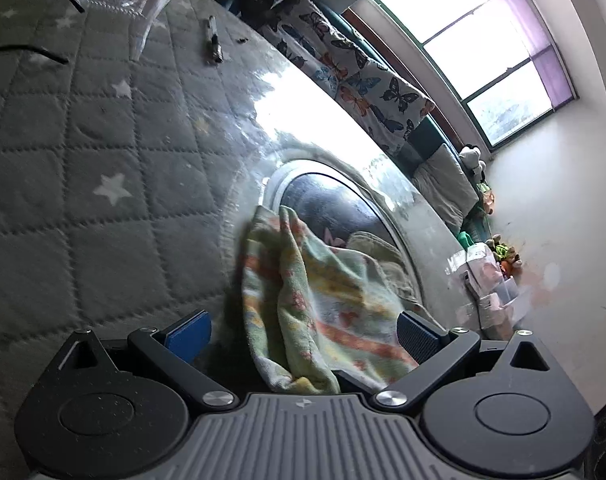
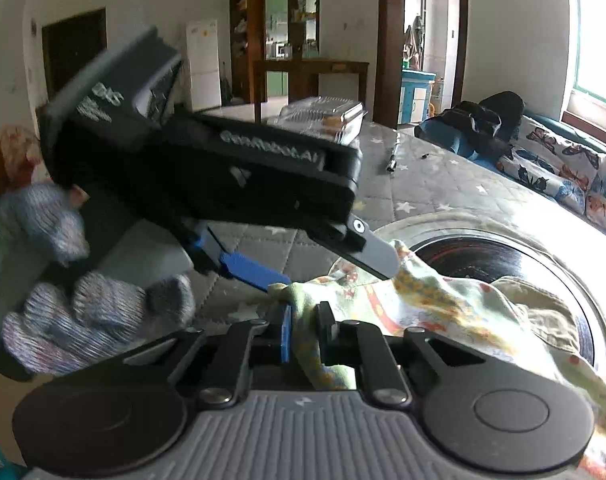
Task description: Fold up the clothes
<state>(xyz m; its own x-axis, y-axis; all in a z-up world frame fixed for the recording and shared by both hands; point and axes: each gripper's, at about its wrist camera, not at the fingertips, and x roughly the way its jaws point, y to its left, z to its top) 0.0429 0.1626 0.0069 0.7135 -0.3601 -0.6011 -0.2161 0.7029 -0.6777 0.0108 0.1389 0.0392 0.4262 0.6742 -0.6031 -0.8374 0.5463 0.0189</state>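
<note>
While the right hand-held gripper [image 2: 305, 334] pinches its edge, the pale green cloth [image 1: 315, 300] with orange and yellow bands lies rumpled on the quilted grey surface [image 1: 83, 168], bunched between the spread fingers of the left hand-held gripper [image 1: 303, 330].

One patterned towel [image 1: 315, 300] at 6 o'clock; two grippers, left [image 1: 303, 336] and right [image 2: 305, 334]; one clear plastic box [image 2: 323, 118] at 12 o'clock; one gloved hand [image 2: 91, 316] at 8 o'clock; one butterfly-print cloth [image 1: 355, 76].
</note>
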